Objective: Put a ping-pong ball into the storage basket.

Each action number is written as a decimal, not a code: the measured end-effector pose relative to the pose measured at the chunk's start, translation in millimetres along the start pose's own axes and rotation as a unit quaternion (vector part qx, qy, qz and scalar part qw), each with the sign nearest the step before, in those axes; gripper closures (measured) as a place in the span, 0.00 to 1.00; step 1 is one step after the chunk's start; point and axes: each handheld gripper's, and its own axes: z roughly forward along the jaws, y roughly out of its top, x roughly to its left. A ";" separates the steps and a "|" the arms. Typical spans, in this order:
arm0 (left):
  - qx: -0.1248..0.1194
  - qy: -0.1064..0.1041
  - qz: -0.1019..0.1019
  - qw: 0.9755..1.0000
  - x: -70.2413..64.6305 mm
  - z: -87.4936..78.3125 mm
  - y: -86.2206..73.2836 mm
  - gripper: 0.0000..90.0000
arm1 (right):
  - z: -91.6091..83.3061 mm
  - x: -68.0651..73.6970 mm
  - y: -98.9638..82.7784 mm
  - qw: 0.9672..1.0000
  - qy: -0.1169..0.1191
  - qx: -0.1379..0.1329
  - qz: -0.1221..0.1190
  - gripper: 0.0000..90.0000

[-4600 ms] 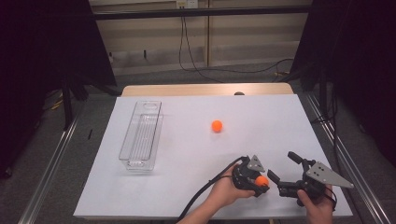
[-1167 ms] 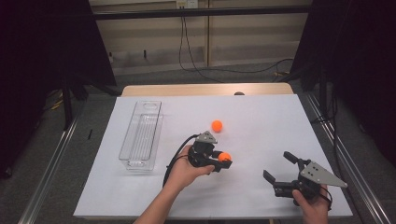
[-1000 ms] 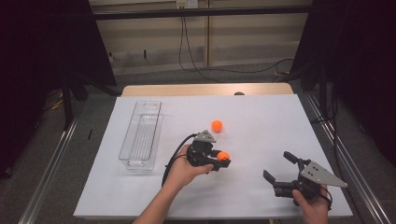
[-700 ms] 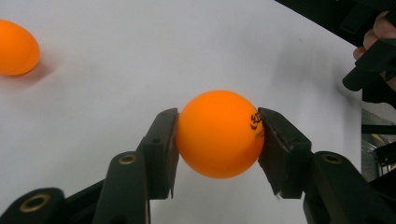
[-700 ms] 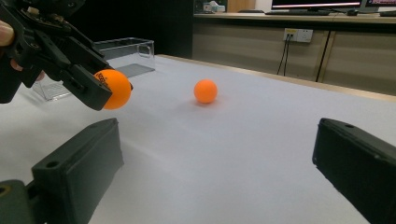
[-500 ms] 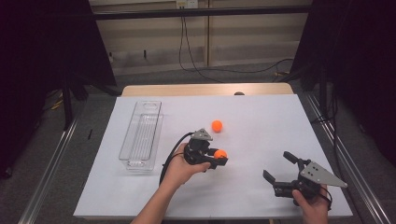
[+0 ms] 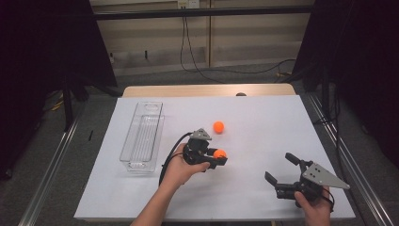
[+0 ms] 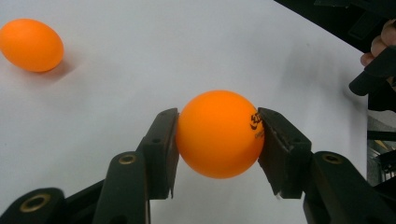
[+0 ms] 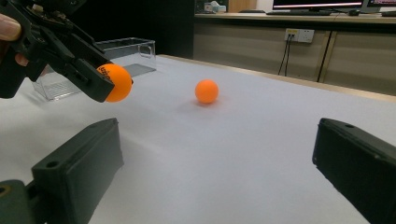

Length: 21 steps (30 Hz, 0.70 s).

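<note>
Left gripper [image 7: 217, 157] fingers pinch the orange ping-pong ball [image 8: 219, 134] only at its sides, right gripper [image 7: 281, 175] fingers gaping empty at four o'clock; its smooth curve could squirt free and roll across the counter [image 7: 263, 122].

Held ball [image 8: 219, 134]: orange ping-pong ball, smooth matte, small dark print on one side. Clamped between the two black jaws of the left gripper [image 7: 217, 157], pads pressing on opposite sides, lifted clear of the white table. In the right gripper view it hangs above the sheet, near the clear tray. Round, undeformed.
</note>
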 end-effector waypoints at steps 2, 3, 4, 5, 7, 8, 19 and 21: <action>0.000 0.001 0.000 1.000 0.4 -0.6 0.0 0.56 | -0.1 0.0 0.0 1.000 0.000 0.000 0.000 0.01; 0.000 0.000 0.000 1.000 0.7 -1.0 0.1 0.56 | -0.1 -0.1 0.0 1.000 0.000 0.000 0.000 0.01; -0.001 0.000 0.000 1.000 1.0 -1.1 0.1 0.56 | -0.1 -0.1 0.0 1.000 0.000 0.000 0.000 0.01; -0.001 0.001 0.000 1.000 1.3 -1.4 0.1 0.57 | -0.2 -0.3 0.0 1.000 0.000 0.000 -0.002 0.01; 0.000 0.002 0.000 1.000 2.0 -2.0 0.1 0.56 | -0.3 -0.4 0.0 1.000 0.000 0.000 -0.002 0.01; -0.001 0.002 -0.001 1.000 2.1 -2.0 0.1 0.56 | -0.2 -0.4 0.0 1.000 0.000 0.000 -0.002 0.01; -0.004 0.005 -0.005 1.000 4.9 -5.7 0.0 0.57 | -0.5 -0.3 0.2 1.000 0.000 -0.001 -0.001 0.01; -0.005 0.006 -0.005 1.000 5.4 -6.3 0.1 0.56 | -0.6 -0.4 0.3 1.000 0.001 -0.002 -0.001 0.01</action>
